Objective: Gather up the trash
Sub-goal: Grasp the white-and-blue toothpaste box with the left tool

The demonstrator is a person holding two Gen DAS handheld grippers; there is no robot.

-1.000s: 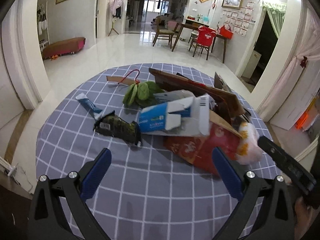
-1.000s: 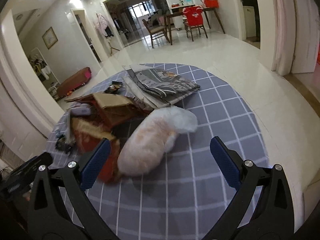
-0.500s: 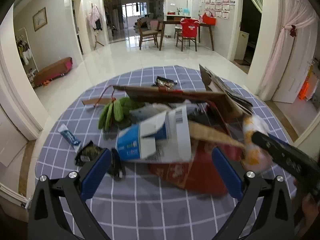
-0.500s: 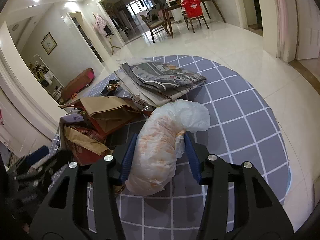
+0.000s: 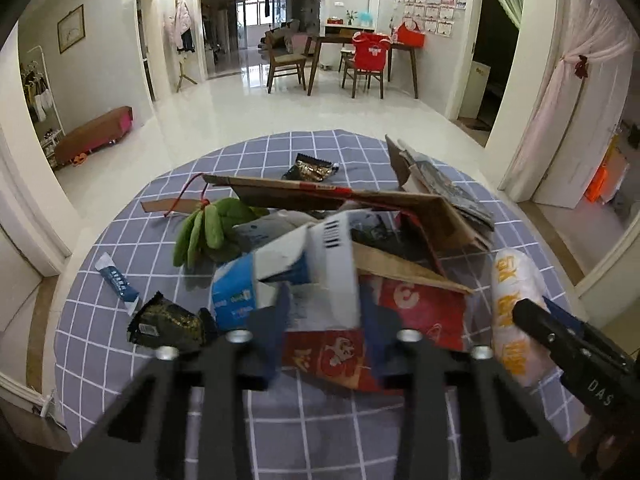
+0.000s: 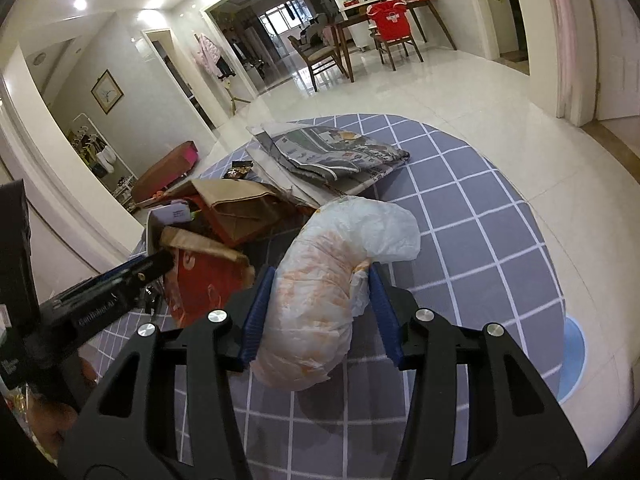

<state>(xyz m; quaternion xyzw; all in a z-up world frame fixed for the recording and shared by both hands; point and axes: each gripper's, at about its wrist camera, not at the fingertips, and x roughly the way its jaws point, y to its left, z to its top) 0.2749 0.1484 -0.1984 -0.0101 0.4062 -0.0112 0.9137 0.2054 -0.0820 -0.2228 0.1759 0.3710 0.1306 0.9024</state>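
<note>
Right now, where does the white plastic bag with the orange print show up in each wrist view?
Left wrist view: the white plastic bag lies at the right edge, beside the red paper bag, partly behind the right tongs.
Right wrist view: it sits at the centre, gripped between the right tongs' pads.
Shared landmark: the red-covered chair at the dining table.

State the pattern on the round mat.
Grey-blue with a white grid, clearest in the right wrist view: mat.

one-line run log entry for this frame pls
left gripper: fingers closing around blue-white carton | right gripper: shut on white plastic bag | trash pile on checked cloth
</note>
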